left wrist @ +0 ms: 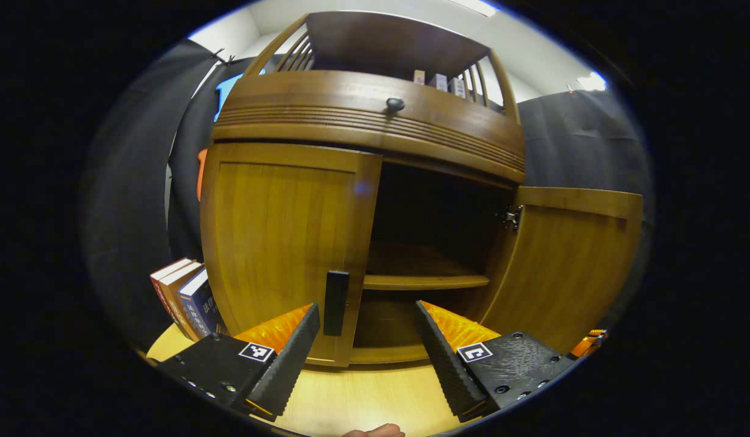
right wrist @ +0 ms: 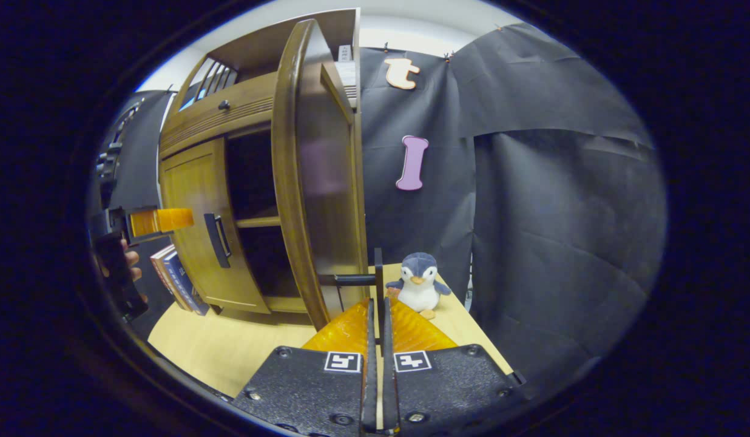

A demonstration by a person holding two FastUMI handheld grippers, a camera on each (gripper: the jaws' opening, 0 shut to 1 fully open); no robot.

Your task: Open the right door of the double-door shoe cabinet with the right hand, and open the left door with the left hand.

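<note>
Shoe cabinet (left wrist: 363,121) stands on the pale wooden surface (left wrist: 363,394), toward its back edge against the black cloth wall. Right door (left wrist: 563,267) swung wide open; dark interior and one shelf (left wrist: 423,280) exposed. Left door (left wrist: 278,243) shut, its dark vertical handle (left wrist: 335,302) along the inner edge.

Left gripper (left wrist: 368,315): jaws spread wide, empty, held just in front of the left door's handle, not touching it.

Right gripper (right wrist: 378,309): jaws pressed together on the right door's handle (right wrist: 378,273), pinching the dark upright bar at the door's free edge. From the right gripper view the open door (right wrist: 302,176) is seen edge-on.

Drawer with a round knob (left wrist: 395,104) above the doors. Books (left wrist: 184,294) lean at the cabinet's left side. Plush penguin (right wrist: 418,282) sits near the surface's right edge, just beyond the open door.
</note>
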